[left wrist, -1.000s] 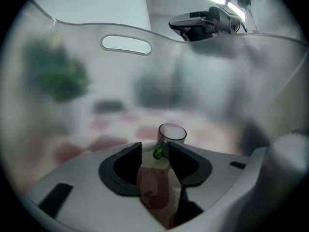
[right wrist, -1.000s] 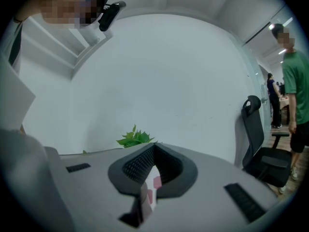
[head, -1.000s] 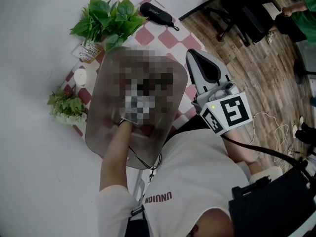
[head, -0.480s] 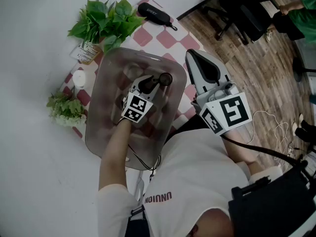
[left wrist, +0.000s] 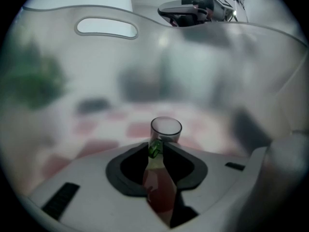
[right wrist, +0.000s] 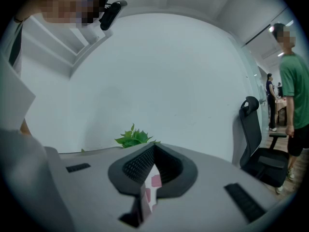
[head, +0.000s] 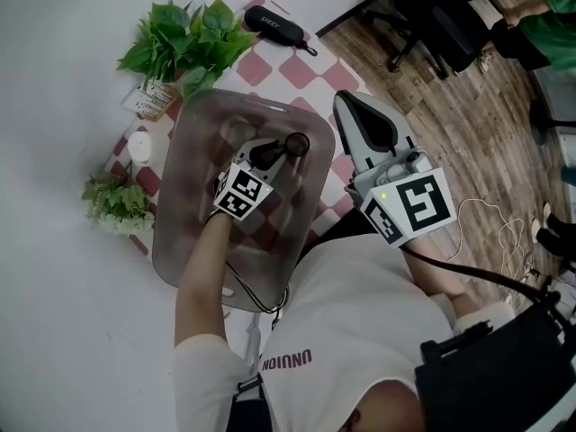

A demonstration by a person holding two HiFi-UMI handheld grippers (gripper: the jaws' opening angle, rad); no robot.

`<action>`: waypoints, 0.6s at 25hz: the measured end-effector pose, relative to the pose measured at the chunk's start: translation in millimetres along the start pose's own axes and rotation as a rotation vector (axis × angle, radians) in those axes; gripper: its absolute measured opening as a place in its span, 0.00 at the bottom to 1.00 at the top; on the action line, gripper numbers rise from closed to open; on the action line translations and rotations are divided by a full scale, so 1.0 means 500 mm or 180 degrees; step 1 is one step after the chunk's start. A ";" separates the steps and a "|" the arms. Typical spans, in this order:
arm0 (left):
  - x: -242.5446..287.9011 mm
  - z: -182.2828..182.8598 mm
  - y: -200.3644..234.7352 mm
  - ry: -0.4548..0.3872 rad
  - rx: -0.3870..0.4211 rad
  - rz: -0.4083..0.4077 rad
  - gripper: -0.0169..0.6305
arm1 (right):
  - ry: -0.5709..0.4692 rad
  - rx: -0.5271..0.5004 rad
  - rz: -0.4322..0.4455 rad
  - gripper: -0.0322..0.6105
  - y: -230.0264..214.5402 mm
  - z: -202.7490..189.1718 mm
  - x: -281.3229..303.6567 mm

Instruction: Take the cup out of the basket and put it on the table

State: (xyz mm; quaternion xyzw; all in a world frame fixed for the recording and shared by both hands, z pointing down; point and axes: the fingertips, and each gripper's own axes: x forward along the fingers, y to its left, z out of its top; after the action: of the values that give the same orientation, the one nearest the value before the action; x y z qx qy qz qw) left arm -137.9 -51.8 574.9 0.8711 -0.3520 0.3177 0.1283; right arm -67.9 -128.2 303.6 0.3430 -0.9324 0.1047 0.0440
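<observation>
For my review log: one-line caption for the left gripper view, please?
Inside the translucent basket, the left gripper has just been closing its jaws toward the small clear cup standing at their tips.

A translucent grey plastic basket (head: 171, 232) covers most of the red-and-white checked table (head: 301, 68). Its tall walls block any sideways reach, leaving only the open top. A leafy green plant (head: 184, 43), a small white round pot (head: 139, 145) and a smaller green sprig (head: 115, 201) crowd the left edge. A black oblong case (head: 274, 25) lies at the far corner. The right gripper (head: 346, 104) hangs over the narrow strip at the right edge.
</observation>
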 end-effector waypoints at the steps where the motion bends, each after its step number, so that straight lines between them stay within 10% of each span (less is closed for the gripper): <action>1: 0.000 0.000 0.000 -0.0003 -0.0003 0.0004 0.19 | -0.0002 0.0001 -0.0005 0.08 -0.001 0.000 0.000; 15: 0.005 -0.006 -0.012 0.0072 0.0126 0.0000 0.12 | -0.0001 0.0013 -0.0024 0.08 -0.004 0.000 0.000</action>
State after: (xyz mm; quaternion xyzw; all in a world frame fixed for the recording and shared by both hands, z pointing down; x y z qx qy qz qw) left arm -134.0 -47.4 578.7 0.8698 -0.3441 0.3345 0.1150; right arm -66.7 -129.9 304.1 0.3467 -0.9309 0.1064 0.0435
